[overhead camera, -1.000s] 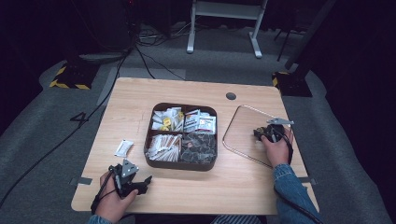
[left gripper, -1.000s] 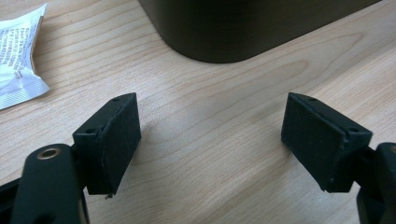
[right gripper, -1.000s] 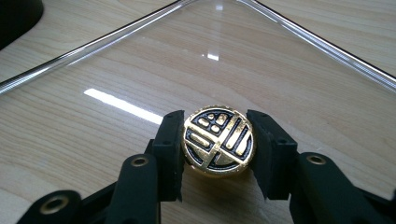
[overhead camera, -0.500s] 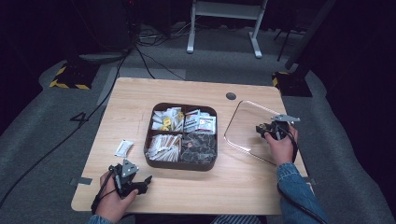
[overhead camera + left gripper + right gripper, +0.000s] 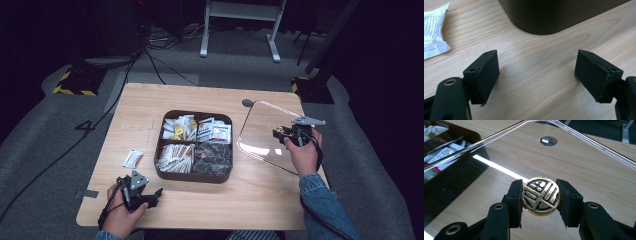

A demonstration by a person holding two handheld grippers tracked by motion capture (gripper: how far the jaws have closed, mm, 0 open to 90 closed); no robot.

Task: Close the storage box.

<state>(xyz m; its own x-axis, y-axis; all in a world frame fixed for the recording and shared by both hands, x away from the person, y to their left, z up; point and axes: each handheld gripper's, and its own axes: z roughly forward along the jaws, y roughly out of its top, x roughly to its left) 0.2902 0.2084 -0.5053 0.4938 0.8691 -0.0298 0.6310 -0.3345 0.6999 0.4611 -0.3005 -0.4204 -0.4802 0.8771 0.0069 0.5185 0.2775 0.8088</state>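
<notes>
The clear lid [image 5: 272, 132] is the thing in hand: a transparent square cover with a round gold-and-black knob [image 5: 540, 195] at its middle, tilted up over the right part of the wooden table [image 5: 150, 105], just right of the brown tray [image 5: 194, 178]. Its far edge reaches towards the small dark disc [image 5: 247, 103] on the tabletop. The right gripper [image 5: 286, 135] has its jaws pinched onto the knob from both sides, and the lid appears to hang from that grip alone. I judge this the carrying step, with the cover lifted and not yet set on the tray. The next move calls for swinging it left, levelling it and lining its corners up with the tray rim before lowering.

The tray has four compartments: white sachets and a few yellow ones far left, printed packets far right, pale stick packets near left, dark wrapped pieces near right. One white sachet [image 5: 132, 158] lies loose on the table to its left.

The left gripper [image 5: 145, 197] rests at the near left edge, jaws wide apart and empty.
</notes>
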